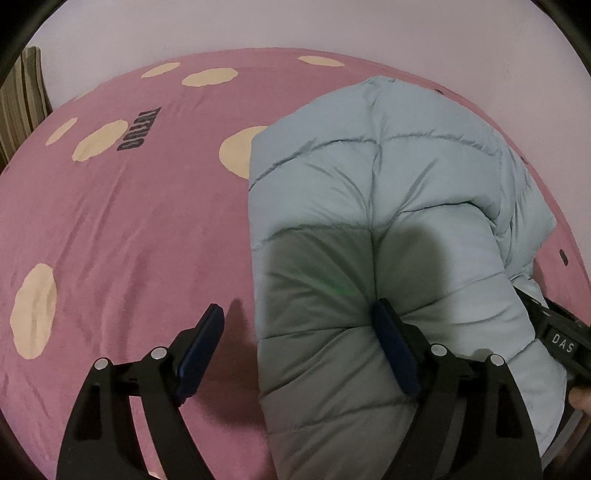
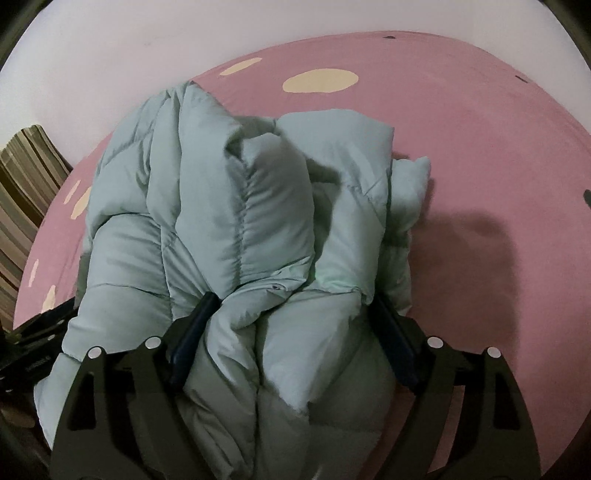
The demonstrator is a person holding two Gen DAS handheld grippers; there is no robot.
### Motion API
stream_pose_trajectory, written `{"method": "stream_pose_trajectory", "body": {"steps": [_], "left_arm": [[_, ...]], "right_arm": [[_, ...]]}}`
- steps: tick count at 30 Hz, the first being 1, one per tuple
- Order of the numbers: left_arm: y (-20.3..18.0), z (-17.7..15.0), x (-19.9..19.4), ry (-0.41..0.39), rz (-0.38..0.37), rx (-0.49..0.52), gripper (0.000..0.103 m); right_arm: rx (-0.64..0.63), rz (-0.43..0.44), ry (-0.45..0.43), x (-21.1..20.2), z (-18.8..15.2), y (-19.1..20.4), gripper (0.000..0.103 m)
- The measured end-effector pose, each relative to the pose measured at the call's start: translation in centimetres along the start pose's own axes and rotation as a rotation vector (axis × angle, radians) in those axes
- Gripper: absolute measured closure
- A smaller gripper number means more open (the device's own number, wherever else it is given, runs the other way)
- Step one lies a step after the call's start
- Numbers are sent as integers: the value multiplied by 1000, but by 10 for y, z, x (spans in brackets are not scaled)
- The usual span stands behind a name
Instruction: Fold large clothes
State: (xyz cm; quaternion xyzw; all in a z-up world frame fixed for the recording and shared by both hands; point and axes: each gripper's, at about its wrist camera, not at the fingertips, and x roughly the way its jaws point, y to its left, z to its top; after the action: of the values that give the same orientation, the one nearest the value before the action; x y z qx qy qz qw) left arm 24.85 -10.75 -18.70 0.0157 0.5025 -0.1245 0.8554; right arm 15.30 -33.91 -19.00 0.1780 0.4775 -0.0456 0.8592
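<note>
A pale blue-grey puffer jacket [image 1: 388,192] lies bunched on a pink bed sheet [image 1: 129,229]. My left gripper [image 1: 299,332] is open over the jacket's left edge; its right finger [image 1: 395,350] rests on the quilted fabric and its left finger [image 1: 203,339] hangs over the sheet. In the right wrist view the jacket [image 2: 236,206] is folded into thick rolls. My right gripper [image 2: 295,321] is open wide, its jaws straddling the near bulge of padding, both fingers touching the fabric. The right gripper's body shows at the left wrist view's right edge [image 1: 561,343].
The sheet has cream spots [image 1: 35,310] and dark lettering [image 1: 138,129]. A pale wall [image 1: 295,26] runs behind the bed. A striped curtain [image 2: 26,192] hangs at the far left. Bare sheet [image 2: 498,184] lies right of the jacket.
</note>
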Motion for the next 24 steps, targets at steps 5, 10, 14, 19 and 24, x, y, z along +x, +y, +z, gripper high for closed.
{"method": "stream_pose_trajectory", "body": {"steps": [5, 10, 14, 19, 24], "left_arm": [[1, -3, 1, -6, -17, -15, 20], [0, -4, -2, -23, -9, -25, 22], [2, -4, -3, -30, -1, -35, 22], [13, -4, -7, -35, 19, -48, 22], [31, -4, -9, -41, 38, -79, 22]], "right_arm": [[-25, 30, 11, 2, 1, 3, 34], [-31, 98, 20, 4, 2, 8, 54], [-35, 127, 22, 8, 4, 15, 57], [-65, 148, 33, 17, 12, 31, 59], [-101, 172, 47, 30, 24, 48, 59]]}}
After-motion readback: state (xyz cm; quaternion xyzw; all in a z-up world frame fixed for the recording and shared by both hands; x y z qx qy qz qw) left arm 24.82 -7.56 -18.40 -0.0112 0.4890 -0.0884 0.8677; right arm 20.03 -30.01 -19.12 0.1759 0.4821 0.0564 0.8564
